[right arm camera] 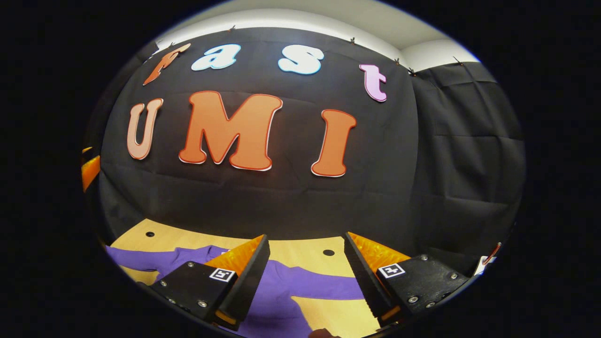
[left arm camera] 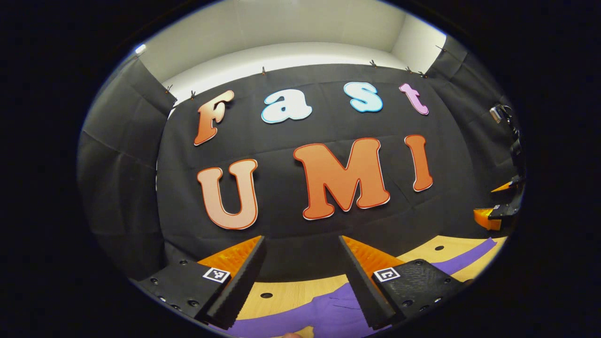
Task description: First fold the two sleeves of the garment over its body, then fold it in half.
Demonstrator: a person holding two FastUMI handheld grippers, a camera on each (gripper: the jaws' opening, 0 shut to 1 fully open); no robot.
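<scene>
A purple garment (left arm camera: 324, 312) lies flat on the wooden table (left arm camera: 291, 291), one sleeve (left arm camera: 469, 256) stretching toward the right in the left gripper view. My left gripper (left arm camera: 303, 281) hovers above it, open, nothing between its fingers. In the right gripper view the garment (right arm camera: 277, 291) spreads below with one sleeve (right arm camera: 324, 287) running right and another part (right arm camera: 141, 258) reaching left. My right gripper (right arm camera: 305, 281) is open above it and holds nothing. The right gripper (left arm camera: 500, 206) also appears at the far right edge of the left gripper view.
The wooden table (right arm camera: 300, 249) has small round holes (right arm camera: 328, 252) in its top. Black cloth wall (right arm camera: 291, 202) rises right behind the table's far edge, and another black panel (right arm camera: 469, 155) closes the right side.
</scene>
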